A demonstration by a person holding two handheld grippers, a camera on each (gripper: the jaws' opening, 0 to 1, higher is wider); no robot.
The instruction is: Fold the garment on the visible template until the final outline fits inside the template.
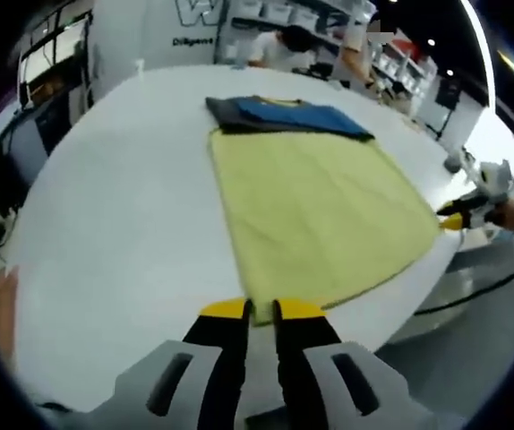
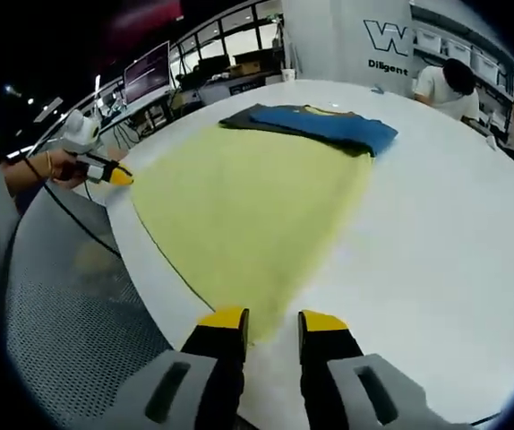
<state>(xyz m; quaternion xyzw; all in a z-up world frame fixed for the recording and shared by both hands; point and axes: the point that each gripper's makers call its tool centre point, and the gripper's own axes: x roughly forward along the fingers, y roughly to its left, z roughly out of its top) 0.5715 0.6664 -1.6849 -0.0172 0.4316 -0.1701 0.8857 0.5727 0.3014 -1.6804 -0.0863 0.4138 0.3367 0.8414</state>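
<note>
A pale yellow garment [image 1: 320, 210] [image 2: 248, 202] lies spread flat on the round white table [image 1: 114, 233]. At its far end a folded blue garment [image 1: 297, 115] [image 2: 329, 125] rests on a dark grey piece [image 1: 226, 112]. My left gripper [image 1: 261, 312] sits at one near corner of the yellow garment, jaws nearly together with the cloth's edge pinched between them; it also appears as the left gripper [image 2: 114, 175]. My right gripper [image 2: 273, 322] stands at the other near corner, jaws a little apart around the corner tip, and appears from the side as the right gripper [image 1: 454, 219].
The table edge [image 2: 141, 269] runs close by the yellow garment, with grey perforated flooring [image 2: 69, 331] below. People [image 1: 284, 49] work at desks beyond the far side. Monitors and shelves [image 2: 149, 76] line the room. A cable [image 2: 69, 219] trails from the left gripper.
</note>
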